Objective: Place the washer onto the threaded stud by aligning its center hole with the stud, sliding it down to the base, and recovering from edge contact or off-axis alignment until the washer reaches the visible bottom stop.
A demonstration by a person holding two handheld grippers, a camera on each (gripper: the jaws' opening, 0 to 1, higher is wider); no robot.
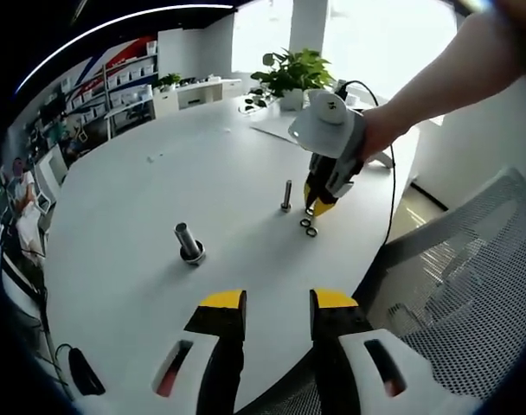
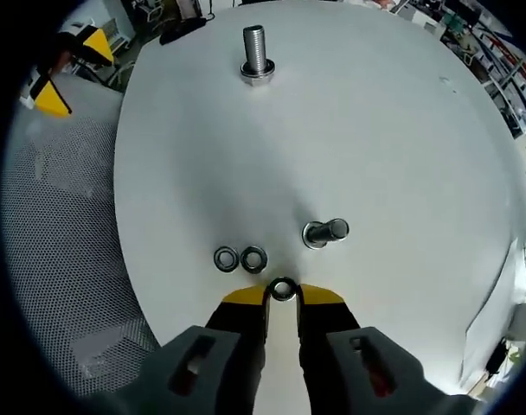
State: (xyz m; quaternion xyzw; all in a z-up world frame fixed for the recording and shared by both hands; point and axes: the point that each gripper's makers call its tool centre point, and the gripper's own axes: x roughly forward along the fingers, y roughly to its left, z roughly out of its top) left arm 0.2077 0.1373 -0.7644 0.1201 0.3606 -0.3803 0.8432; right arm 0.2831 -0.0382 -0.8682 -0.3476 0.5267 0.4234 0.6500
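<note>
Right gripper (image 2: 282, 298) tips pinch a washer (image 2: 282, 289) by its rim, just above the white table (image 2: 375, 138), near its edge by the mesh chair. Two spare washers (image 2: 240, 258) lie just beside it; the slim stud (image 2: 325, 232) stands close by, and a thicker stud (image 2: 256, 54) sits toward the far edge. Left gripper (image 1: 278, 303) hangs back w/ jaws apart, holding nothing. Washer looks like thin, stiff, slick metal, prob. light; hold it by the outer edge, keeping the hole clear. How firm the grip is I can't quite tell.
</note>
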